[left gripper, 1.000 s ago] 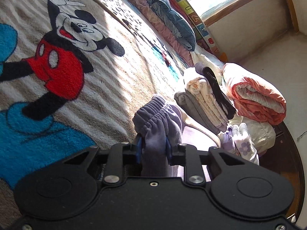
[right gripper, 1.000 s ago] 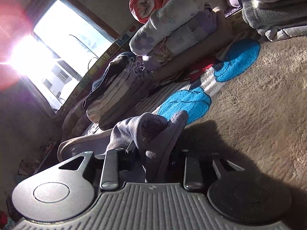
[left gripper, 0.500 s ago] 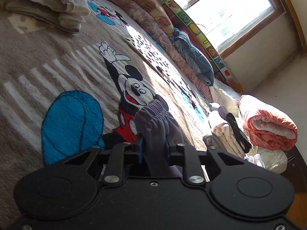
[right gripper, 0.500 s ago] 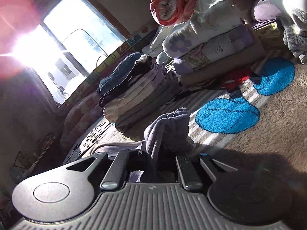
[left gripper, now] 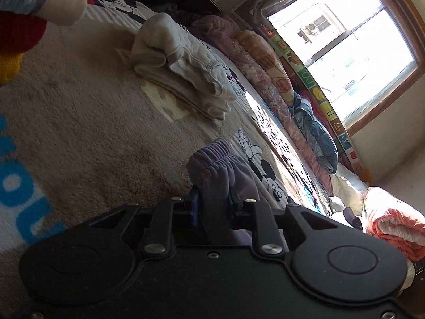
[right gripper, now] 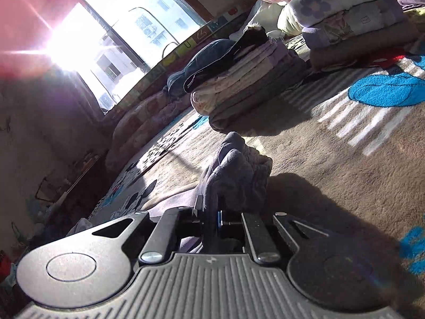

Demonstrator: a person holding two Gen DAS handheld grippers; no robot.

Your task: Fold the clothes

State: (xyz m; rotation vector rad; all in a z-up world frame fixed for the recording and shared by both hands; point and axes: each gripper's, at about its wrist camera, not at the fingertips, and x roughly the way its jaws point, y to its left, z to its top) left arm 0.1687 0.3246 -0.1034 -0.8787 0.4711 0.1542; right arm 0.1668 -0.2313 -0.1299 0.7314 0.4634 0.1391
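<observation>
Sunlit cartoon-print blanket [left gripper: 79, 133] covers the bed; left gripper [left gripper: 212, 202] and right gripper [right gripper: 209, 212] each have jaws clamped on the purple garment [left gripper: 220, 164].

The soft grey-purple fleece garment with a gathered elastic hem [left gripper: 220, 167] looks matt. The tan printed plush blanket [left gripper: 93, 133] is shaggy. The matt black plastic left hand-held gripper [left gripper: 212, 204] has shiny metal screws. The wooden window frame [left gripper: 393, 85] looks smooth.

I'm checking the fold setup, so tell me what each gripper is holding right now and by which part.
Both are shut on the purple-grey garment: the left gripper pinches its gathered elastic edge, the right gripper a bunched fold of it.
</observation>
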